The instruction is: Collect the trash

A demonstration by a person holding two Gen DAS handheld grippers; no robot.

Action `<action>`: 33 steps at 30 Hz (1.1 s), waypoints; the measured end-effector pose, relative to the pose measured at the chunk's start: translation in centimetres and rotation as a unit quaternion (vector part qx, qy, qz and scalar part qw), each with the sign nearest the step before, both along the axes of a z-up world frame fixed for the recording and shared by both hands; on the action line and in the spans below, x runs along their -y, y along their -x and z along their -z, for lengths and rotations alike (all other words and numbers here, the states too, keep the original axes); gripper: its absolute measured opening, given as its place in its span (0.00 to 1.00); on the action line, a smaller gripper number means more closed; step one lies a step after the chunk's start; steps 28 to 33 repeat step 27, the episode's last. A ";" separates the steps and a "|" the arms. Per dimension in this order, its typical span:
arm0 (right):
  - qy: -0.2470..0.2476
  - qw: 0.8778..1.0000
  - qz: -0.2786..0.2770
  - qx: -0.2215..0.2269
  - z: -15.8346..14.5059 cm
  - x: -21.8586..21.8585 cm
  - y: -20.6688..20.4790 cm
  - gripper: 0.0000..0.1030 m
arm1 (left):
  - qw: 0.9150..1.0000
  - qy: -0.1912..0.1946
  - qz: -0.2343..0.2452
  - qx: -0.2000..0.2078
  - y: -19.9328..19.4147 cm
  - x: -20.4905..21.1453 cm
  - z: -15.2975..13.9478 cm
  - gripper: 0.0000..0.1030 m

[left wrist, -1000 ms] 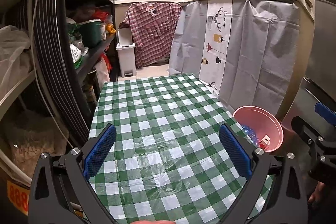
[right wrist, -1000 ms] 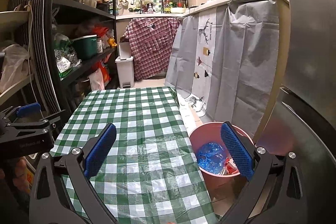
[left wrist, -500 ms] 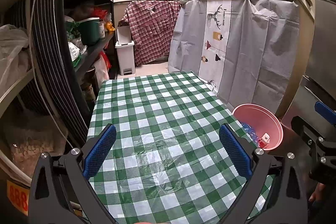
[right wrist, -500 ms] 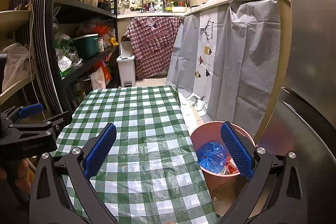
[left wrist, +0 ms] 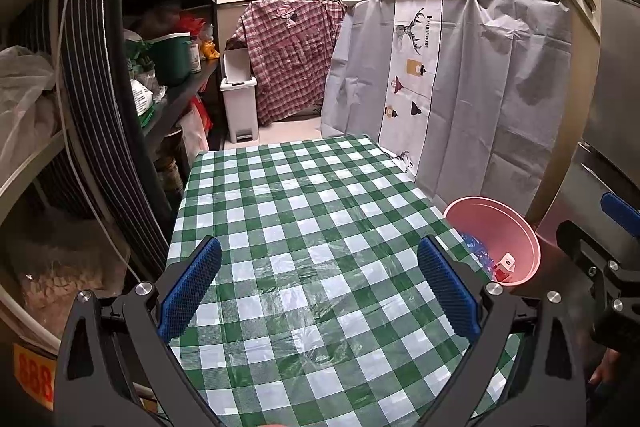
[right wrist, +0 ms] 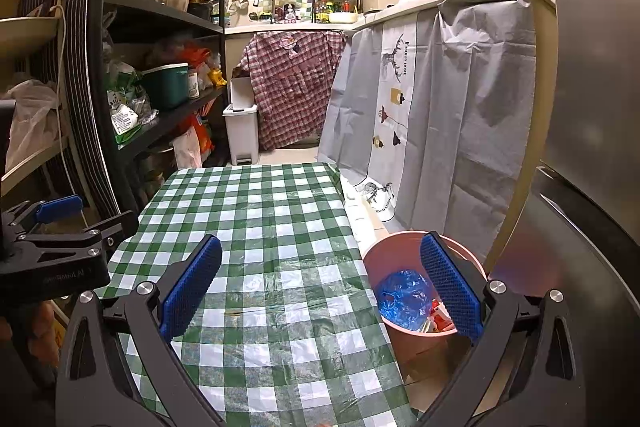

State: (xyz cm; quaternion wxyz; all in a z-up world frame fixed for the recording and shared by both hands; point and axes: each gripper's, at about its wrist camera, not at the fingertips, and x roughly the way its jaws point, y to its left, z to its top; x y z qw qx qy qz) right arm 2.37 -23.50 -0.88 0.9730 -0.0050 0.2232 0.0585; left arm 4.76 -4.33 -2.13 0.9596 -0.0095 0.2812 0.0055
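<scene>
While both tools [left wrist: 319, 285] [right wrist: 320, 283] gape empty, the curtain [left wrist: 416, 39] seemingly reads "Fashion Home".

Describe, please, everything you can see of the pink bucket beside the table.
The pink bucket is a round, smooth-walled tub that looks like plastic, open at the top and upright. It appears to stand on the floor, lower than the table's right edge, near the grey curtain. Inside lie a crumpled blue plastic bag and some small red and white packaging. Neither pair of jaws touches it; one finger of the open right gripper only overlaps it in that gripper's view.
</scene>
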 end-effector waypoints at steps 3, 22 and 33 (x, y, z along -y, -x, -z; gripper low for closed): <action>0.001 1.000 0.000 0.001 0.0 0.1 0.0 0.95 | 1.000 -0.001 0.001 0.000 0.0 0.1 0.0 0.92; 0.002 1.000 -0.003 0.002 -0.2 -0.1 0.1 0.95 | 1.000 -0.010 0.003 0.007 0.2 -0.3 -0.3 0.92; 0.001 1.000 -0.003 0.002 -0.2 -0.1 0.1 0.95 | 1.000 -0.005 0.008 0.000 0.2 -0.5 -0.3 0.92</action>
